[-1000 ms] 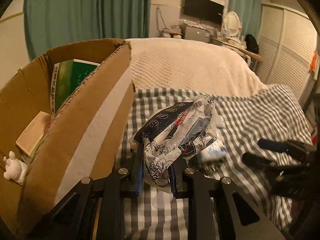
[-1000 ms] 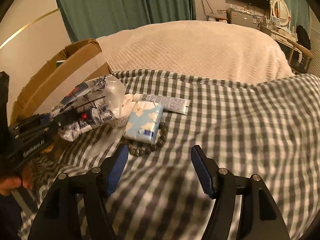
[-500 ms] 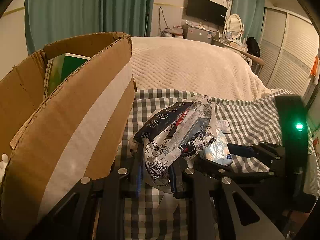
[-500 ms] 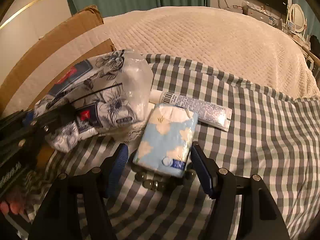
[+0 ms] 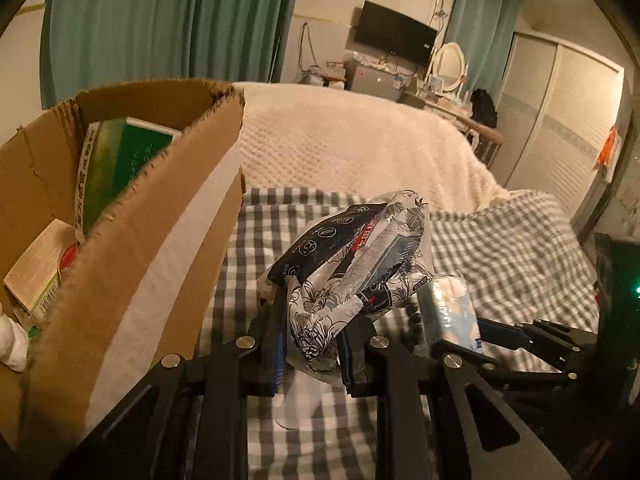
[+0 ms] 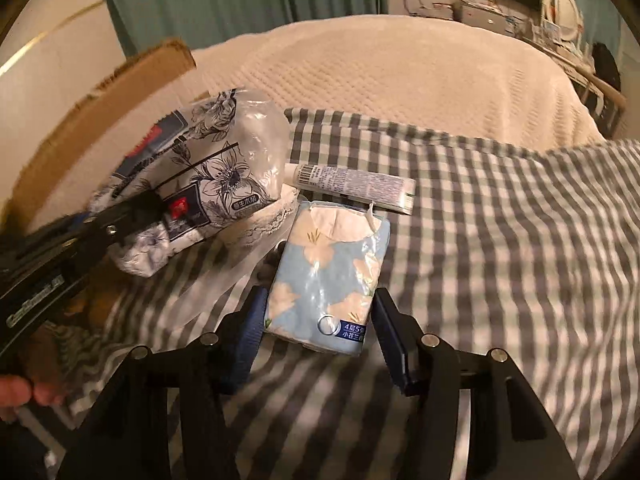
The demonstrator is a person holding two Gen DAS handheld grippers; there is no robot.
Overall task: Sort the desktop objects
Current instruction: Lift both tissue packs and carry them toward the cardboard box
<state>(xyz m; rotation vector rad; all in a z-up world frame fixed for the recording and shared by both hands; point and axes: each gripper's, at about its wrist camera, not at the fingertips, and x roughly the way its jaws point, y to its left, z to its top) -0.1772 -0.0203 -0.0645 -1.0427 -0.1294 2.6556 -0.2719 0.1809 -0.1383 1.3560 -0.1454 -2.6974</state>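
Note:
My left gripper [image 5: 318,322] is shut on a floral-printed plastic pack of tissue [image 5: 360,264], held just above the checked cloth beside the cardboard box [image 5: 160,220]; the same pack [image 6: 208,184] shows in the right wrist view. My right gripper [image 6: 320,322] straddles a light blue pocket tissue pack [image 6: 328,276] lying on the cloth. Its jaws are closing, with the pads close to the pack's two long sides and the pack undented. The left wrist view shows that blue pack [image 5: 452,308] too. A dark bead bracelet [image 6: 266,268] lies partly under it.
A white tube [image 6: 352,186] lies just beyond the blue pack. The open box holds a green carton [image 5: 120,160], a beige packet and a small white figure [image 5: 10,340]. The checked cloth [image 6: 500,240] covers the near bed and a cream blanket [image 6: 400,80] lies behind. A person's fingers [image 6: 24,392] show at lower left.
My right gripper has come forward and down over the blue tissue pack, and its jaws have narrowed around it. The left gripper keeps its hold on the floral pack, tilted slightly.

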